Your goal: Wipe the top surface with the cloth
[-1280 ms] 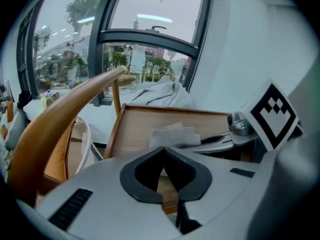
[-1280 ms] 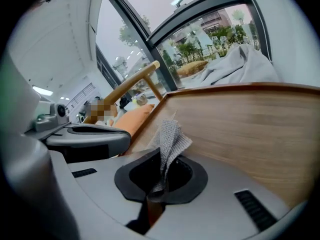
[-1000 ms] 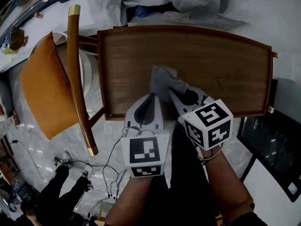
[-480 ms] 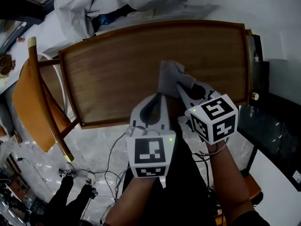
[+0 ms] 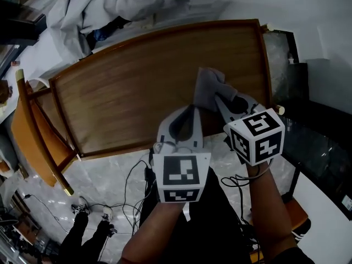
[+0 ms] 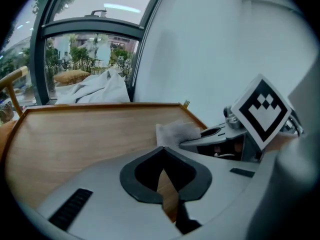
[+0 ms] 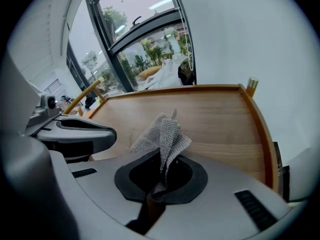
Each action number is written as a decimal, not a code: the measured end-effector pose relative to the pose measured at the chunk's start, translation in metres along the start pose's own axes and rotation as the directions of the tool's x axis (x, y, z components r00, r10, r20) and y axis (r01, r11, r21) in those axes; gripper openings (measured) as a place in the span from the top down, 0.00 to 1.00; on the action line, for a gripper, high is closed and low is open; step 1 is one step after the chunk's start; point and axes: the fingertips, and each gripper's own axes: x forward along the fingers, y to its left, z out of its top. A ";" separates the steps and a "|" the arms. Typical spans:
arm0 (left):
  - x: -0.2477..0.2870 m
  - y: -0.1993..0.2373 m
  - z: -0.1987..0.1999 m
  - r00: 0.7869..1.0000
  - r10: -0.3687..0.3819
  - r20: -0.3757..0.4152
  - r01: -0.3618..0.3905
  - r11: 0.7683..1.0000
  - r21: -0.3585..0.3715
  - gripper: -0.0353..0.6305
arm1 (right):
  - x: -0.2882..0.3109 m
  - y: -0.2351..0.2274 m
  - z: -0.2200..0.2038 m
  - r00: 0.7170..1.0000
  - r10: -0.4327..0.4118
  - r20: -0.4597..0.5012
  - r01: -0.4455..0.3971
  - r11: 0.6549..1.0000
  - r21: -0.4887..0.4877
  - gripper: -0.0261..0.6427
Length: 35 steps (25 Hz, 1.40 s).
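Over the brown wooden worktop (image 5: 126, 92), right tool (image 5: 218, 99) gripped a crumpled grey cloth (image 5: 208, 87); left tool (image 5: 192, 111) clenched, empty

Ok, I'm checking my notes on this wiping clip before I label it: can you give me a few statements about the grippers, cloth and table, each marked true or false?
1. The right gripper has its jaws closed on the grey cloth. True.
2. The left gripper grips the cloth too. False: its jaws are together with nothing between them, beside the cloth.
3. The cloth is over the wooden table top. True.
4. The chair with the orange cushion stands at the table's right end. False: it is at the left end in the head view.
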 end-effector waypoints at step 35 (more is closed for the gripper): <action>0.044 -0.097 0.020 0.993 -0.113 0.017 0.112 0.993 0.036 0.93 | -0.124 -0.117 -0.005 0.948 -0.316 0.033 0.318 0.947 -0.040 0.92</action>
